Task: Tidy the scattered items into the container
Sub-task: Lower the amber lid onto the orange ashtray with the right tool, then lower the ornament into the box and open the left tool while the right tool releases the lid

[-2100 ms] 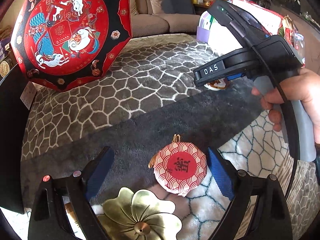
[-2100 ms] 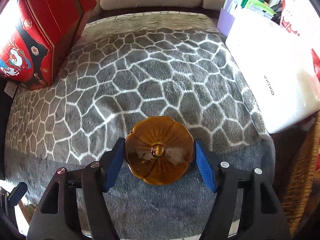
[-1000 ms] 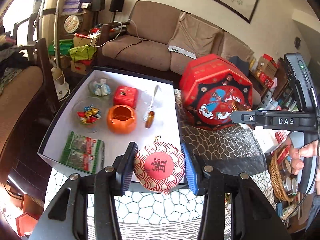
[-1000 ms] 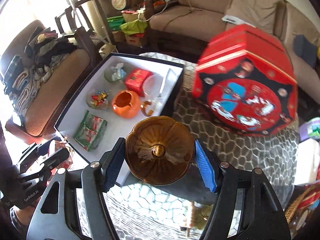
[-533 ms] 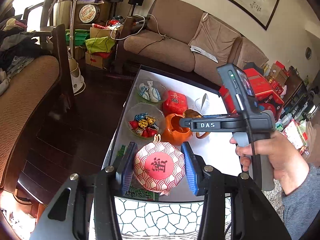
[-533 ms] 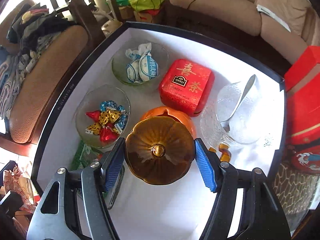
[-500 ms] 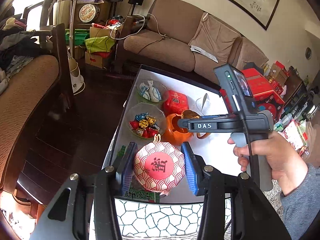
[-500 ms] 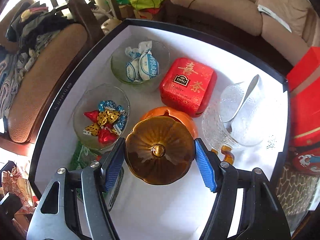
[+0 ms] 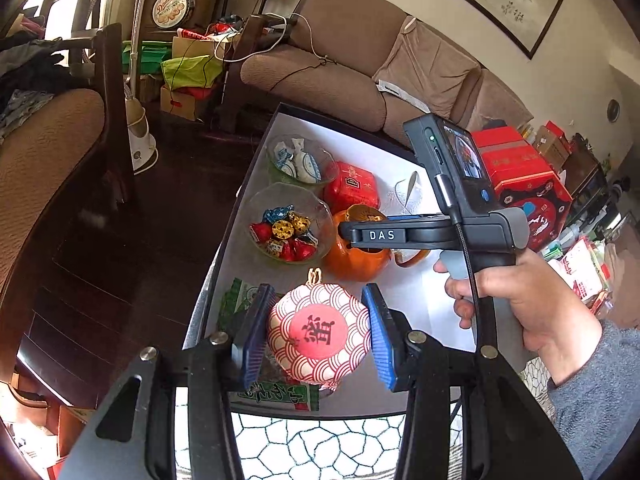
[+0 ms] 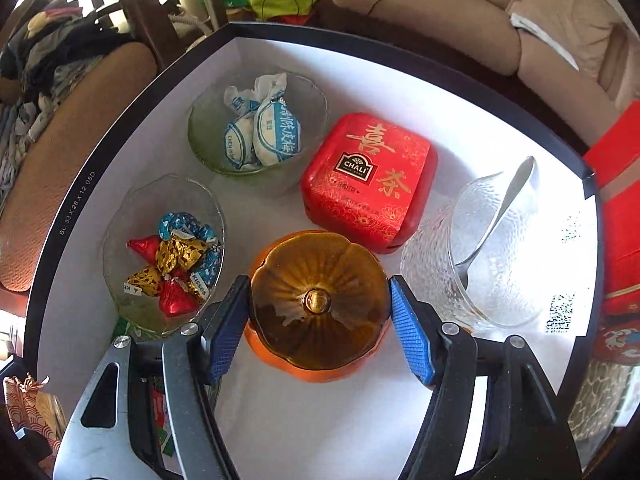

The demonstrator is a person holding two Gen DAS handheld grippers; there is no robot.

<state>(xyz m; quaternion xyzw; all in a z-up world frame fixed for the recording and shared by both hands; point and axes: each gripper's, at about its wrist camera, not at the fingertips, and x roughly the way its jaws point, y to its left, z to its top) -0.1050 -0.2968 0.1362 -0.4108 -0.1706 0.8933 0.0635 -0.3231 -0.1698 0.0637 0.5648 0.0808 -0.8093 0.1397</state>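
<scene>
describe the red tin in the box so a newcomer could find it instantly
Look inside the white-lined box with the black rim. The red tin sits near its middle, behind the orange pot, between two glass bowls. It alone is square and red, with gold characters on top.

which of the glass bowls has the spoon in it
The clear textured glass bowl right of the red tea tin; the other two hold wrapped sweets.
</scene>
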